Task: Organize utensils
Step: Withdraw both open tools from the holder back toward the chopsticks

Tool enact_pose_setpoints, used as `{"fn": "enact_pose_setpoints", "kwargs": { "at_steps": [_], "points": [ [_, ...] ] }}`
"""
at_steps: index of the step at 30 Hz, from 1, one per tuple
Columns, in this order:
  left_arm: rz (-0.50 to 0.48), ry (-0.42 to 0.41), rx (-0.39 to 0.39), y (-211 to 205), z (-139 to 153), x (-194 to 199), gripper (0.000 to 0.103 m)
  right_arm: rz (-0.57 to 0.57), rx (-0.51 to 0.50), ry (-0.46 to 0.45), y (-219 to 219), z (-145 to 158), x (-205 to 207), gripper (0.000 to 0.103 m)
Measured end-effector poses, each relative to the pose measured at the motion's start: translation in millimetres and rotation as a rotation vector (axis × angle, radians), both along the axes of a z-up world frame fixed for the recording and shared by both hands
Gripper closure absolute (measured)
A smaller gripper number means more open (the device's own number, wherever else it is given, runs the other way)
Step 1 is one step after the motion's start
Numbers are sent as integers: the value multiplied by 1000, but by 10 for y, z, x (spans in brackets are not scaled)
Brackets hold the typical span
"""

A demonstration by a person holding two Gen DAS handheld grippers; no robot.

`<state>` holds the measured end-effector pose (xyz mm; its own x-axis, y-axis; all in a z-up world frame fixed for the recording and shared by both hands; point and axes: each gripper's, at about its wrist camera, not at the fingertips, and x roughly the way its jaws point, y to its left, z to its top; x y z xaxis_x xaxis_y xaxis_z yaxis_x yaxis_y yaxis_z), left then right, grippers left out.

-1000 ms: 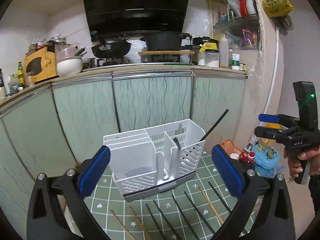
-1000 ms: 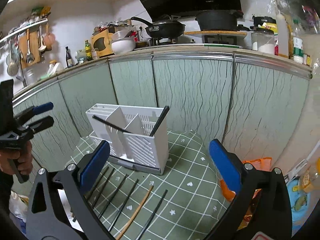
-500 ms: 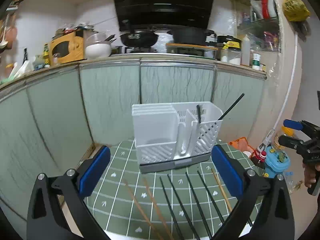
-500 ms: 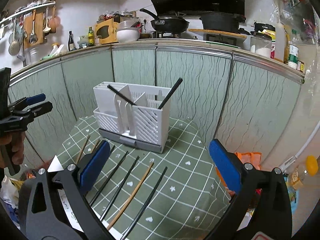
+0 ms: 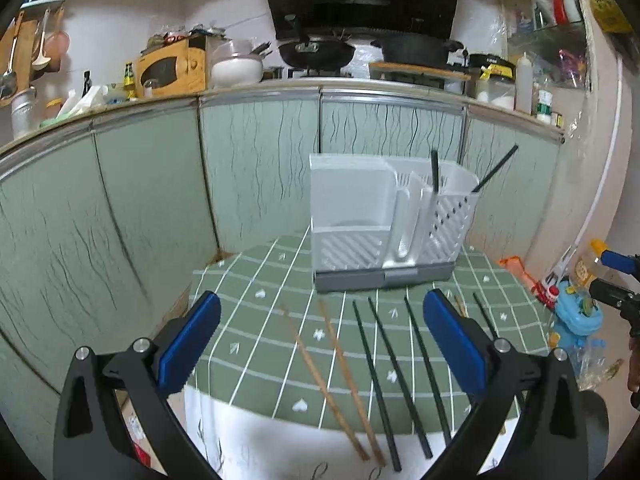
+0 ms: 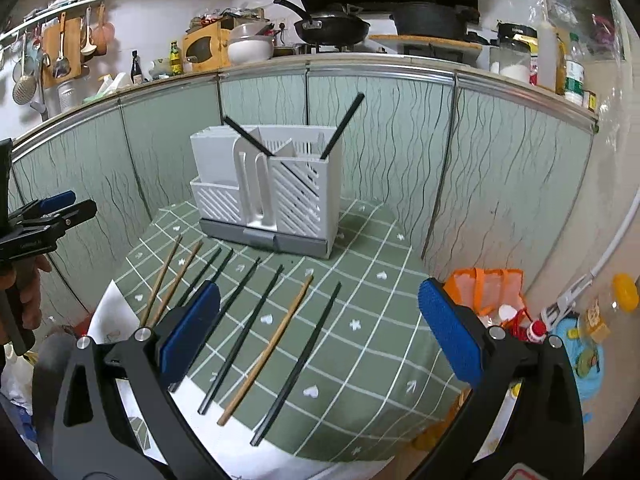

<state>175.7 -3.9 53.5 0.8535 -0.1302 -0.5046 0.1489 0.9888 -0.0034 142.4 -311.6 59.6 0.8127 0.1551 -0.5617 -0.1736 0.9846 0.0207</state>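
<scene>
Both grippers empty, jaws wide: left gripper, right gripper. White holder stands at back of green checked surface, two black chopsticks leaning inside. Loose chopsticks, black and wooden, lie in a row before it.

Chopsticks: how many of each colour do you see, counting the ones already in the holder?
Black chopsticks on the mat: 5
Black chopsticks in the holder: 2
Wooden chopsticks on the mat: 3
Total: 10
</scene>
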Motion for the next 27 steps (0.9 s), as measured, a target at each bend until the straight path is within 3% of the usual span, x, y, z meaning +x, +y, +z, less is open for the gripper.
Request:
{"fn": "enact_pose_setpoints", "kwargs": {
  "at_steps": [14,27],
  "points": [
    [24,85,41,-14,-584,-247,4,-28,0,74,120,-589,-179,8],
    [106,68,50,-21,-959,-316,4,-102,-4,90,195,-912,-195,8]
  ]
}}
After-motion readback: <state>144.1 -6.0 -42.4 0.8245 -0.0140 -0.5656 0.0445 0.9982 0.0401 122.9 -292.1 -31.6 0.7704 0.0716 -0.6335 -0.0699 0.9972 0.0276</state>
